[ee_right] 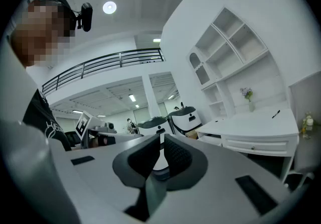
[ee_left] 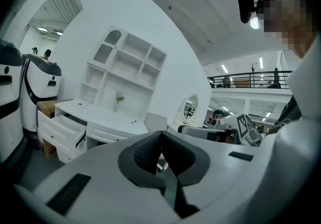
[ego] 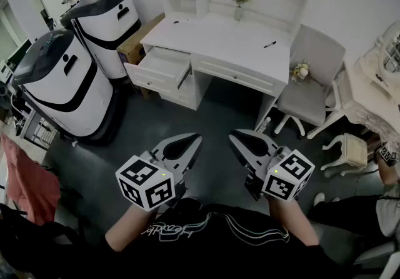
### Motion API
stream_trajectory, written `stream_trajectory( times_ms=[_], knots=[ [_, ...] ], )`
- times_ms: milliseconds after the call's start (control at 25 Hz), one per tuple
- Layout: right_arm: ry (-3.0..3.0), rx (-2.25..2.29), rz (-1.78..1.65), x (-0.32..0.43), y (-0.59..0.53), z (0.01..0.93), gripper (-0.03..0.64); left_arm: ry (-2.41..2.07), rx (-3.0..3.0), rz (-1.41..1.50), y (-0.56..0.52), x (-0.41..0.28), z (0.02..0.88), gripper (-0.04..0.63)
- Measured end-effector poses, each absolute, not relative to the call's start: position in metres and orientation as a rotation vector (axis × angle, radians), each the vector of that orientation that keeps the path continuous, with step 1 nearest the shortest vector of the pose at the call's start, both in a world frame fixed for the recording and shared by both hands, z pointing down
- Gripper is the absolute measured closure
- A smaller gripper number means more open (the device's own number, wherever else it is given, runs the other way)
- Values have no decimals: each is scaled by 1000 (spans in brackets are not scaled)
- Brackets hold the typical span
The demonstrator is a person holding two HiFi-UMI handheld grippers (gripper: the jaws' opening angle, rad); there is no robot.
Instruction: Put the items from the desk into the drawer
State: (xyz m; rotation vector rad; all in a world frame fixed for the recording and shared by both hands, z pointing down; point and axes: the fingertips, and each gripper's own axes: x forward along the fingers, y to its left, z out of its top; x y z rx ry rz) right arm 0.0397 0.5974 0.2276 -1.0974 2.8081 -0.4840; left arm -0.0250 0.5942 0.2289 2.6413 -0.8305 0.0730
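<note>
Both grippers were held low over the dark floor (ego: 215,115), well apart from the desk (ego: 219,37), with an open stretch of floor between them and its front edge. The left gripper (ego: 197,138) had its jaws pressed together with nothing between them, and the right gripper (ego: 232,136) likewise had its jaws together and empty; the two pointed forward side by side. One drawer (ego: 164,65) stood pulled out at the desk's left end, its front edge jutting past the worktop's front edge into the floor space; one more drawer (ego: 240,74), under the worktop's middle, was shut. On the worktop lay two small dark things: a pen (ego: 270,44) near the right edge and a second one (ego: 177,21) near the back left. One vase (ego: 239,5) of flowers stood at the back by the shelves. Two large white-and-black machines (ego: 62,84) (ego: 106,21) crowded the left side, near the open drawer, with one box (ego: 140,37) between the farther machine and the desk. One chair (ego: 312,84) stood just beside the desk's right end, and one stool (ego: 351,149) sat farther right.
</note>
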Motion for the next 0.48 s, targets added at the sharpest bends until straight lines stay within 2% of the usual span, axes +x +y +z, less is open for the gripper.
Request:
stream_trajectory(
  times_ms=[480],
  knots=[
    [2787,-1118,-492,58,609,229,560,-823,2660,105,609,-11,229,575]
  ],
)
